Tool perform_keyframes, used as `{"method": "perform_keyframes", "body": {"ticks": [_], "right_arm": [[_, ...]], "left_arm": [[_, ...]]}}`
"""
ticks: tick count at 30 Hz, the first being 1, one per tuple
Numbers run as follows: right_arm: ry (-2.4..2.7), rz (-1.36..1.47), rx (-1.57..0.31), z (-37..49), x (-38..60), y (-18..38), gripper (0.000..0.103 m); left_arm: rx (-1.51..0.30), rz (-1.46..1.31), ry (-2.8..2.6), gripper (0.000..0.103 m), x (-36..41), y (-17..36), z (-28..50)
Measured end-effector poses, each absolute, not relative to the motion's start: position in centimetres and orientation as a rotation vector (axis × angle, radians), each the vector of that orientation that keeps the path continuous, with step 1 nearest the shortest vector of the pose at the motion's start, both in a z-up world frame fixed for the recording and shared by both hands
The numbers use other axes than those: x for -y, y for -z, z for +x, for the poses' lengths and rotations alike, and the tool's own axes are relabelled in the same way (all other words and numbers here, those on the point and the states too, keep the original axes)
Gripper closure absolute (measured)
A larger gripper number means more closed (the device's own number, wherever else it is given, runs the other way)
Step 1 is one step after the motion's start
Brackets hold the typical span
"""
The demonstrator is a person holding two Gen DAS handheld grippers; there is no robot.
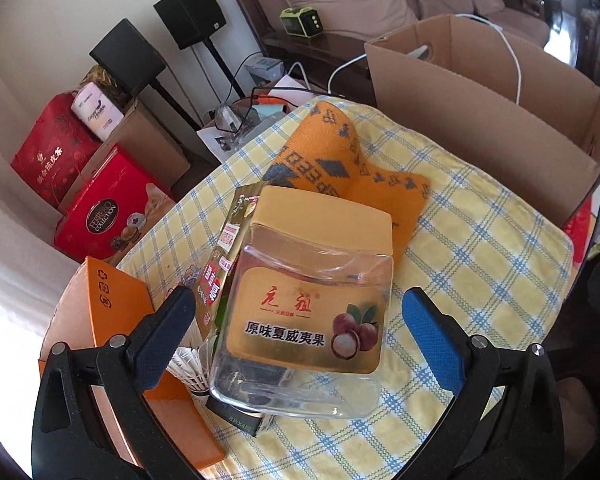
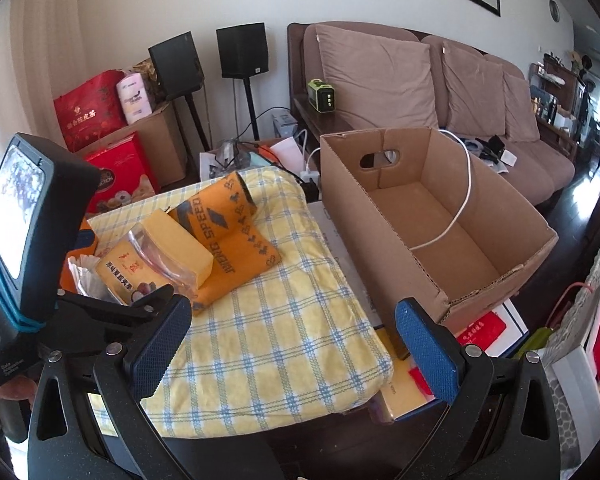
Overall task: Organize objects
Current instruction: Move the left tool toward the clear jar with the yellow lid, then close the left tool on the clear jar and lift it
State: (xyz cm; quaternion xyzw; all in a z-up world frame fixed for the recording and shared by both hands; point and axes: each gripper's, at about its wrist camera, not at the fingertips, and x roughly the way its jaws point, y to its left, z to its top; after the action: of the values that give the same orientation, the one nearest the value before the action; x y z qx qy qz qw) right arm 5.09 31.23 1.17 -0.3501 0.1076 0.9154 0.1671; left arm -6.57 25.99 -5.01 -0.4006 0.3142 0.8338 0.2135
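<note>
Low in the left wrist frame, my left gripper (image 1: 296, 316) spreads its fingers around the macadamia jar (image 1: 304, 308) lying on the desk; clear plastic, light, slippery — I'd squeeze its flat sides.

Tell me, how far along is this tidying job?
Barely begun. The cardboard box holds only a white cable. Both grippers are empty: the left gripper hangs open around the clear jar, the right gripper open over the checked cloth. Jar, orange towel and shuttlecock remain.
</note>
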Motion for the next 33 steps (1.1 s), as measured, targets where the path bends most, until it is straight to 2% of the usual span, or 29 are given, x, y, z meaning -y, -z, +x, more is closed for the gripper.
{"method": "perform_keyframes", "body": {"ticks": [17, 19, 25, 33], "right_arm": [[-2.601, -1.012, -0.335, 5.3, -31.7, -1.0, 0.0], [-2.601, -1.013, -0.331, 5.2, -31.7, -0.9, 0.0], [-2.594, -1.024, -0.33, 4.8, -31.9, -0.7, 0.0], [-2.611, -1.037, -0.337, 4.3, -31.6, -0.5, 0.0]], "left_arm": [[-0.991, -1.201, -2.319, 0.0, -28.3, 9.7, -8.7], [-0.994, -1.192, -2.336, 0.006, -28.2, 10.0, -8.8], [-0.939, -1.144, -2.348, 0.01, -27.5, 9.6, -8.6], [-0.751, -1.087, -2.348, 0.012, -25.9, 7.0, -7.1]]}}
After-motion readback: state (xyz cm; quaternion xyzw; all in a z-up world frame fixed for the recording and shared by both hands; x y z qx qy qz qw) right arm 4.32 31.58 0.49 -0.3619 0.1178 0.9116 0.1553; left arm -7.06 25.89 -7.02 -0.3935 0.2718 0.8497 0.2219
